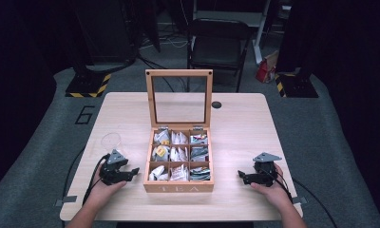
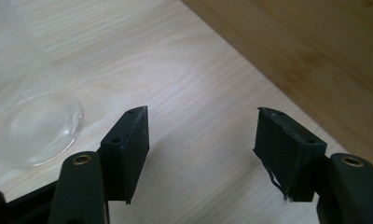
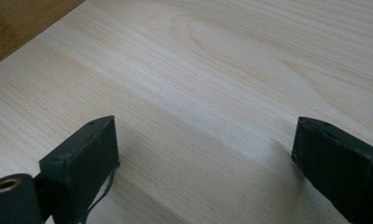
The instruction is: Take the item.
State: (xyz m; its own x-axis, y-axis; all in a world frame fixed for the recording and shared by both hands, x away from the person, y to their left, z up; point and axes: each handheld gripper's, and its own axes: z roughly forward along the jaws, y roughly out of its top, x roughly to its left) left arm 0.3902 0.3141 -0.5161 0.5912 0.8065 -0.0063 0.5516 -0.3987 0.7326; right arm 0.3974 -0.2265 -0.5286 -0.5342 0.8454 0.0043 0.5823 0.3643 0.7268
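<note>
High view shows the wooden tea box (image 1: 178, 188) at the near middle of the table (image 1: 240, 118), its glass-paned lid (image 1: 179, 98) standing upright at the back and its nine compartments stocked with tea bags (image 1: 179, 172) in white, yellow and dark wrappers, none visibly empty. The left gripper (image 1: 132, 171) rests just beside the box's left wall, the right gripper (image 1: 240, 175) a little way off its right wall, both pointing inward at it. In the left gripper view the jaws stand apart with bare table between them and the box wall (image 2: 315, 51) ahead; the right gripper's jaws gape wider, likewise grasping nothing. A clear glass cup (image 1: 111, 142), seemingly empty, stands just behind the left hand (image 1: 105, 187). The risk is probably that cup: lifting or swinging the left gripper back could knock it over. A reach into the packed compartments could also snag a neighbouring bag or jolt the upright lid shut.
</note>
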